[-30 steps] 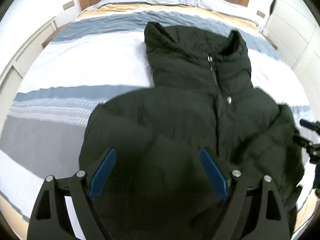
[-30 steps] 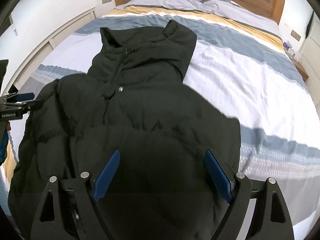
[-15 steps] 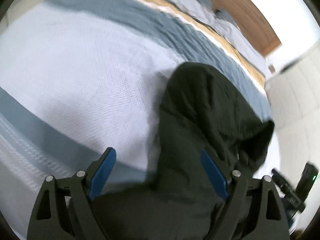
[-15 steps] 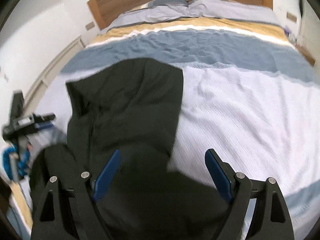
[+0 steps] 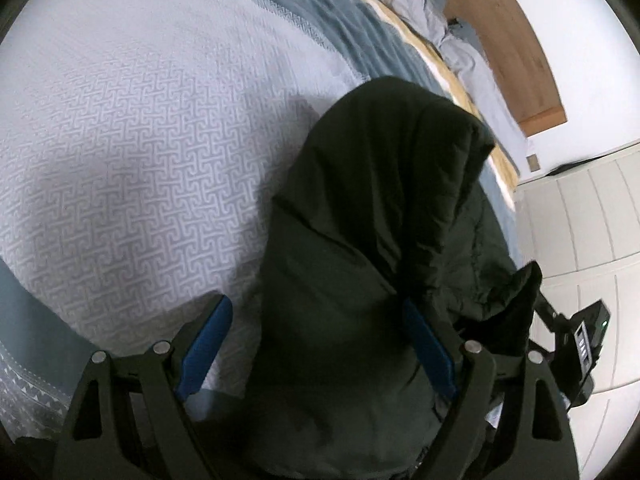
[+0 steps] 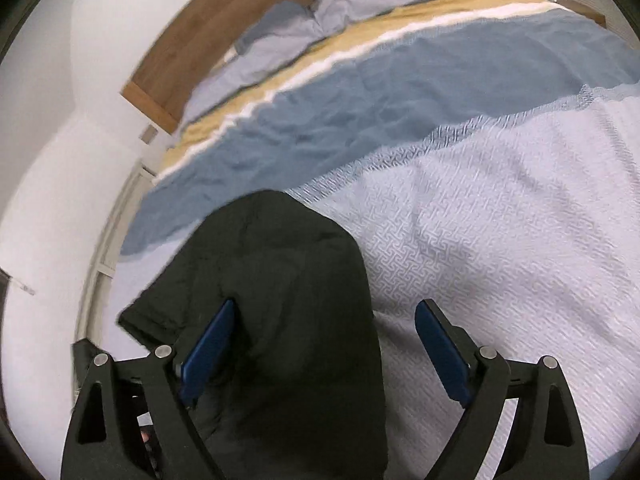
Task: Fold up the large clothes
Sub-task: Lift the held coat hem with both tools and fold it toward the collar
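Observation:
A black puffer jacket lies on the bed. Its hood (image 5: 384, 184) fills the middle of the left wrist view, and the same hood (image 6: 276, 280) sits low centre in the right wrist view. My left gripper (image 5: 320, 344) is open, low over the hood's left side, with the right pad (image 5: 430, 350) against the dark fabric. My right gripper (image 6: 324, 348) is open over the hood's right edge, its left pad (image 6: 208, 350) over the jacket and its right pad (image 6: 440, 350) over the white cover. Neither gripper holds anything. The jacket's body is hidden below both views.
The bed cover (image 5: 140, 160) is white with a woven pattern, then blue and yellow stripes (image 6: 400, 92) toward the pillows (image 6: 340, 4) and wooden headboard (image 5: 516, 48). The right gripper's body (image 5: 580, 352) shows at the right edge of the left view. White cabinets (image 5: 592, 216) stand beyond.
Both grippers moved forward from over the jacket's body up to the hood and dropped closer to the bed. The views tilted. Both stayed open.

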A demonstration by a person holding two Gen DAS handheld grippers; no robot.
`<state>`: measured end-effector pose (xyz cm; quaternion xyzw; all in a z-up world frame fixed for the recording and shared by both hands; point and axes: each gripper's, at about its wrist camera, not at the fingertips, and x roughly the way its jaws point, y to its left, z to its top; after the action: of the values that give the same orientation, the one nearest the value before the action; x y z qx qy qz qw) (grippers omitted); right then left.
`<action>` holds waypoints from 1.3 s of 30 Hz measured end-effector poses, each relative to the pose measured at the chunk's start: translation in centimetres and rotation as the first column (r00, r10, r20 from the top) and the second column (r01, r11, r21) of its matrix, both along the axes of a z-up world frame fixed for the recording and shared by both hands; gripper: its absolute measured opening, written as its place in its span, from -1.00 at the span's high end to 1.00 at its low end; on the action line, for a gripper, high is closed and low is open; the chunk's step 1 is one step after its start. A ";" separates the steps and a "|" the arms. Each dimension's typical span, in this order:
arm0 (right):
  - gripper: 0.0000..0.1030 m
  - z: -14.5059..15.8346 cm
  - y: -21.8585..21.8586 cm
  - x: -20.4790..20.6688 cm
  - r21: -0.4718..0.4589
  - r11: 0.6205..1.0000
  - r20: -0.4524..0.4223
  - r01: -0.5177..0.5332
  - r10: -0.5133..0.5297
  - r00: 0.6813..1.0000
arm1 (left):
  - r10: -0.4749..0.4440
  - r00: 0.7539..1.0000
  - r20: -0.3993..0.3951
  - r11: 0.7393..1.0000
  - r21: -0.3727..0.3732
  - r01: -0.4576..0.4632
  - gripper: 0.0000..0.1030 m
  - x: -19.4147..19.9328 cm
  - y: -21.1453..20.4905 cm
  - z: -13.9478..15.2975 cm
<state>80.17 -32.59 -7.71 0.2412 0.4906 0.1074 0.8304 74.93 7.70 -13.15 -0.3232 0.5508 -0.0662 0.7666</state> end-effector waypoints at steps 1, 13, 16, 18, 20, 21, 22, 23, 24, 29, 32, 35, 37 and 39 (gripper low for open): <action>-0.75 -0.2 0.4 0.4 0.001 1.000 -0.003 0.000 0.000 1.000 | -0.006 1.000 -0.004 1.000 0.014 0.006 -0.64 0.1 -0.4 0.1; 0.85 4.1 5.1 -1.7 -0.213 0.961 0.051 -0.179 0.194 0.980 | -0.113 0.988 0.103 0.991 0.090 0.104 0.82 -1.9 -2.8 5.0; 0.86 7.5 5.4 -5.0 -0.247 0.937 0.118 -0.247 0.282 0.952 | -0.142 0.971 0.194 0.988 0.091 0.126 0.82 -5.0 -2.6 7.8; 0.86 10.1 5.2 -8.3 -0.267 0.920 0.170 -0.288 0.339 0.925 | -0.167 0.955 0.246 0.984 0.102 0.145 0.82 -7.9 -2.6 9.6; 0.86 11.9 4.9 -11.0 -0.257 0.914 0.204 -0.315 0.370 0.906 | -0.171 0.947 0.270 0.984 0.098 0.150 0.82 -10.6 -2.3 10.7; 0.86 12.8 4.6 -13.0 -0.258 0.908 0.223 -0.331 0.389 0.894 | -0.171 0.945 0.280 0.984 0.091 0.151 0.82 -12.1 -2.0 11.1; 0.86 13.6 4.2 -15.0 -0.263 0.901 0.237 -0.344 0.406 0.882 | -0.169 0.942 0.289 0.985 0.084 0.151 0.82 -13.4 -1.7 11.4; 0.86 14.0 4.0 -16.4 -0.269 0.897 0.245 -0.351 0.416 0.876 | -0.170 0.940 0.295 0.985 0.084 0.151 0.82 -14.5 -1.5 11.5; 0.86 14.4 3.6 -18.8 -0.278 0.891 0.256 -0.360 0.430 0.866 | -0.175 0.936 0.305 0.984 0.090 0.155 0.82 -16.5 -1.2 11.7; 0.86 12.1 1.6 -26.2 -0.221 0.902 0.223 -0.371 0.417 0.881 | -0.194 0.946 0.258 0.979 0.112 0.171 0.83 -23.4 -0.2 9.2; 0.86 7.3 -0.1 -29.1 -0.171 0.930 0.136 -0.325 0.349 0.927 | -0.203 0.962 0.184 0.974 0.143 0.178 0.89 -26.5 -0.1 6.3; 0.82 2.7 -1.4 -30.8 -0.128 0.956 0.054 -0.265 0.274 0.960 | -0.187 0.970 0.158 0.974 0.160 0.162 0.89 -28.5 0.4 5.1; 0.79 1.4 -2.1 -31.6 -0.095 0.970 0.033 -0.223 0.227 0.973 | -0.161 0.976 0.150 0.979 0.152 0.138 0.89 -29.5 1.0 5.2; 0.72 1.4 -2.5 -32.3 -0.094 0.973 0.026 -0.209 0.213 0.977 | -0.146 0.980 0.136 0.979 0.160 0.124 0.87 -30.5 1.5 6.1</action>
<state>47.86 -35.05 -6.29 0.1476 0.5027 0.1770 0.8332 44.46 9.15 -7.03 -0.2203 0.5170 -0.1000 0.8211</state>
